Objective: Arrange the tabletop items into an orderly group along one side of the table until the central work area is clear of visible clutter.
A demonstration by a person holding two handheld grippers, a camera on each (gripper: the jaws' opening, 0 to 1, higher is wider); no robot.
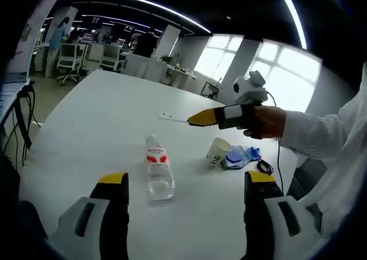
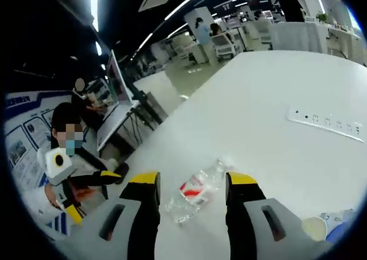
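While bottle [image 1: 157,169] lies w/ paper cup [image 1: 218,151], blue bag [image 1: 241,155] nearby, both grippers [image 1: 186,185] [image 2: 192,185] hover, jaws apart.

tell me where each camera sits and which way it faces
Left gripper view: rides the left gripper, looking across the white table at a clear plastic water bottle lying flat, a white paper cup, and the right gripper in a hand.
Right gripper view: rides the right gripper, looking down over that bottle toward a white power strip.
Shared: bottle, table.
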